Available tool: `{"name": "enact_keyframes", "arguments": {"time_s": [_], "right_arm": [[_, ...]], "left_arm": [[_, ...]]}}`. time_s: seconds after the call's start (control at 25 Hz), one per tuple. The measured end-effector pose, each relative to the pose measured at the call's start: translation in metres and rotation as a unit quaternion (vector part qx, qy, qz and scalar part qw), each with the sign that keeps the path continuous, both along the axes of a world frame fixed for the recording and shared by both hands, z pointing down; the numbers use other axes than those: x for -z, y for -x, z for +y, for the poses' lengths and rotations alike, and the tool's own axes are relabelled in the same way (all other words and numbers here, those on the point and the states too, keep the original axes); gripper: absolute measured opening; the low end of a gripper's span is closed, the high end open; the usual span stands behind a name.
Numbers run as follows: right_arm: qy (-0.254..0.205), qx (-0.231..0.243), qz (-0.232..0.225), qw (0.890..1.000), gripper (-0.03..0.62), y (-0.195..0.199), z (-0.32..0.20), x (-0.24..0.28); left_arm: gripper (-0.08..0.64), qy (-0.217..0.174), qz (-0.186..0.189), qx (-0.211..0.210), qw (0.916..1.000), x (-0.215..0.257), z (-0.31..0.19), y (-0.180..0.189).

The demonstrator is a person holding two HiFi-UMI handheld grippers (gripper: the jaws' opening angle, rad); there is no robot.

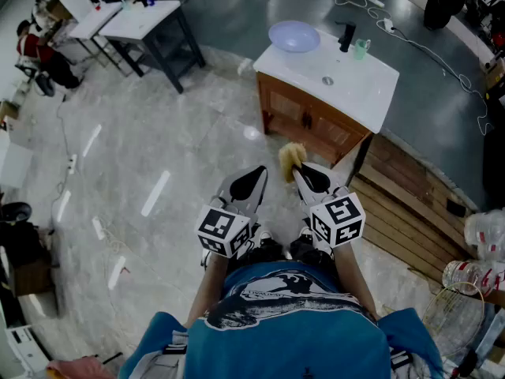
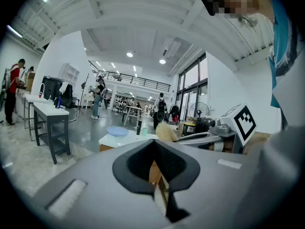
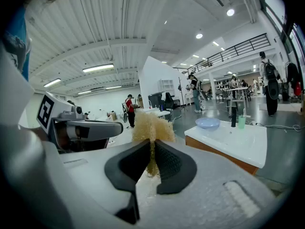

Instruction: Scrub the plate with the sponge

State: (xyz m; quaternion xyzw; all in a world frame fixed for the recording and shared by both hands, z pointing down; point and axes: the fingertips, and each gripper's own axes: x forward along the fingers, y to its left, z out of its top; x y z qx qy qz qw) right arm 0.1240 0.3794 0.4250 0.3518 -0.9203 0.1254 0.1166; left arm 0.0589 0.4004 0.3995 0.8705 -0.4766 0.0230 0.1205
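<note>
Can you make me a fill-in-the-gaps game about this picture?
1. The right gripper is shut on the yellow ____.
2. The left gripper is shut and holds ____.
3. The plate lies on the sink top, near a cup coloured ____.

Missing words: sponge; nothing; green.

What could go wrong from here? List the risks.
1. The pale blue round plate sits unheld at the white sink counter's corner. The left gripper is shut and empty, so scrubbing could push the plate off.
2. The right gripper pinches only a thin part of the tan fibrous sponge, which may slip out.
</note>
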Motion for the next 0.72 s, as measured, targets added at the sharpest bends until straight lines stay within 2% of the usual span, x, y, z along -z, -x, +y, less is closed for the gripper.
{"name": "enact_keyframes", "arguments": {"time_s": [0.32,0.72], "right_arm": [[0.000,-0.016,-0.028,0.999,0.031,0.020,-0.002,0.001],[0.015,-0.040,-0.023,0.999,0.031,0.035,0.008,-0.012]], "left_arm": [[0.011,0.002,0.000,-0.005,1.0000,-0.005,0.001,0.022],[0.011,0.010,0.008,-0.011,0.9999,-0.016,0.010,0.051]]}}
